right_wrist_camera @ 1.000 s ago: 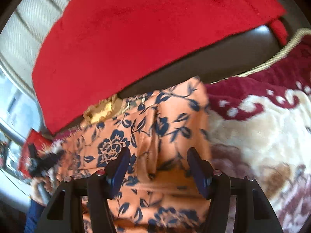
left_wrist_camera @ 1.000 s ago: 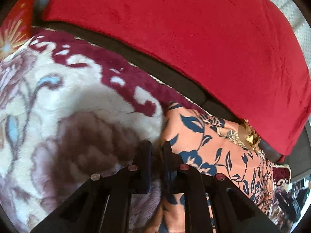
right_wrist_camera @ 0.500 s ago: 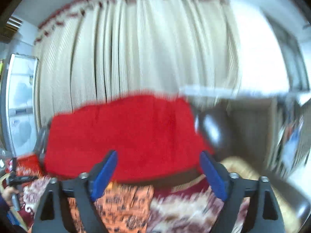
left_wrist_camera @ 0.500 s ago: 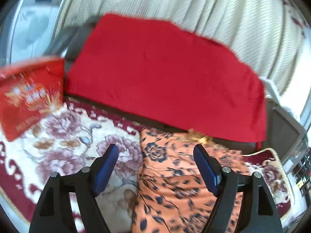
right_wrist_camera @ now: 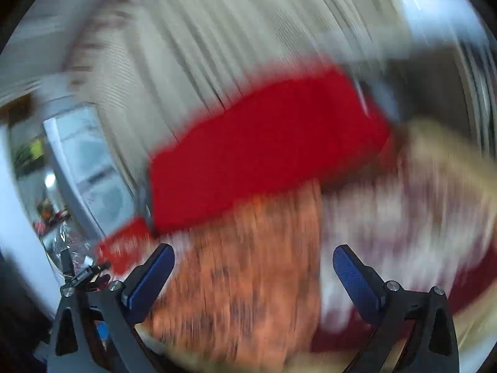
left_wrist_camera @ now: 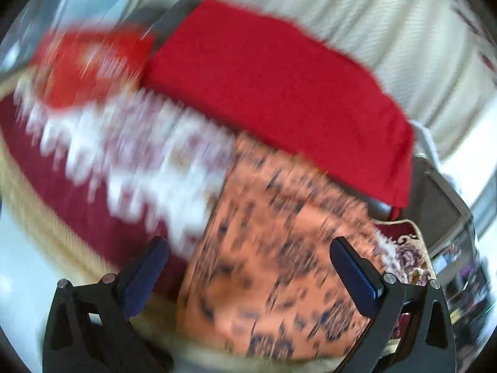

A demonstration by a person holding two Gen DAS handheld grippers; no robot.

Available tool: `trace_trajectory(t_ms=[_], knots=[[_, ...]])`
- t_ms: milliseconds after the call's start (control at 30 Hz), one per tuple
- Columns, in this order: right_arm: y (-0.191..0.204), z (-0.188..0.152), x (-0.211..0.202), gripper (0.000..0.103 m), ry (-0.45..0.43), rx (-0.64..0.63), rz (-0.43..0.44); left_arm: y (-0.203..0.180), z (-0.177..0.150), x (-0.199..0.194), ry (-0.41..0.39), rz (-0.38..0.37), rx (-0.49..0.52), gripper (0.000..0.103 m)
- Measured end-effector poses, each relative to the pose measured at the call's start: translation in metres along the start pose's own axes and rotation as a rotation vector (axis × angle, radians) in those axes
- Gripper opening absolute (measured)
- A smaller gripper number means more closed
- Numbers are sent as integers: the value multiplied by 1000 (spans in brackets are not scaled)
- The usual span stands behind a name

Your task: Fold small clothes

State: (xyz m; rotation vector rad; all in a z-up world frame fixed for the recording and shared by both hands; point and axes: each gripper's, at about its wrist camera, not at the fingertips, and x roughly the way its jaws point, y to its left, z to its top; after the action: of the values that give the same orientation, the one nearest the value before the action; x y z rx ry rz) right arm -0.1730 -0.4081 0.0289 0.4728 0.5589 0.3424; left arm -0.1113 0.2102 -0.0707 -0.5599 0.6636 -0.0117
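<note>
One sofa seat fills both views, covered by one patterned blanket (left_wrist_camera: 130, 161) in white, maroon and mauve; it seems spread there as a soft, broad surface for folding on. Behind it one red throw (left_wrist_camera: 279, 93) hangs over the backrest, probably just to protect the upholstery, and pale pleated curtains (left_wrist_camera: 357, 21) close off the wall beyond.

On the blanket lies one orange garment (left_wrist_camera: 279, 255) with a dark blue flower print (the only piece of clothing I can count). It sits against the foot of the backrest, just below the red throw, as one flat rectangular panel, which suggests a fold has been laid and the cloth set down to rest. Heavy blur hides its edges, so how neat the fold is I cannot tell.

One red cushion (left_wrist_camera: 90, 65) sits at the far end of the seat, well apart from the garment.

Two grippers are in play. The left gripper (left_wrist_camera: 248, 267) has just been opening and its jaws stand wide, with nothing between the blue pads; the garment shows beyond them, untouched. The right gripper (right_wrist_camera: 253, 275) has likewise just been opening, wide and empty, held clear above the cloth.
</note>
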Motion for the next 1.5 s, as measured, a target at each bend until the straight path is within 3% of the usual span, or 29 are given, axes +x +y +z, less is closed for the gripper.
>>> trace_trajectory(t_ms=[67,133,200,433,500,567,667,900,1133,1300,1367,1400,1433,1500], knots=[[-33,-50,43,85,140,125,-20,19,-22,11,59,22,-85,103],[-57,-75,66,76,190,232,-65,31,-35,15,80,35,-139,103],[-79,-86,75,76,200,369,-35,38,-42,15,80,33,-180,103],[-94,-102,91,74,194,513,69,43,-55,16,75,22,-218,103],[-95,-116,93,54,203,545,66,44,-57,19,87,23,-223,103],[-98,-125,99,27,216,567,37,45,-57,20,89,24,-227,103],[-104,-130,101,9,215,607,18,48,-57,16,79,16,-246,103],[-104,-133,98,9,193,591,36,56,-59,13,74,22,-288,103],[-106,-133,93,9,176,595,62,79,-68,36,145,-37,-475,103],[-107,-135,91,9,170,601,68,88,-75,55,159,-54,-550,102],[-107,-135,92,9,170,598,68,88,-73,59,163,-92,-561,81],[-107,-135,91,9,169,597,68,89,-73,62,183,-107,-568,48],[-107,-135,91,9,169,598,68,91,-73,65,209,-56,-560,30],[-106,-135,90,9,168,598,69,96,-76,63,214,-59,-563,22]])
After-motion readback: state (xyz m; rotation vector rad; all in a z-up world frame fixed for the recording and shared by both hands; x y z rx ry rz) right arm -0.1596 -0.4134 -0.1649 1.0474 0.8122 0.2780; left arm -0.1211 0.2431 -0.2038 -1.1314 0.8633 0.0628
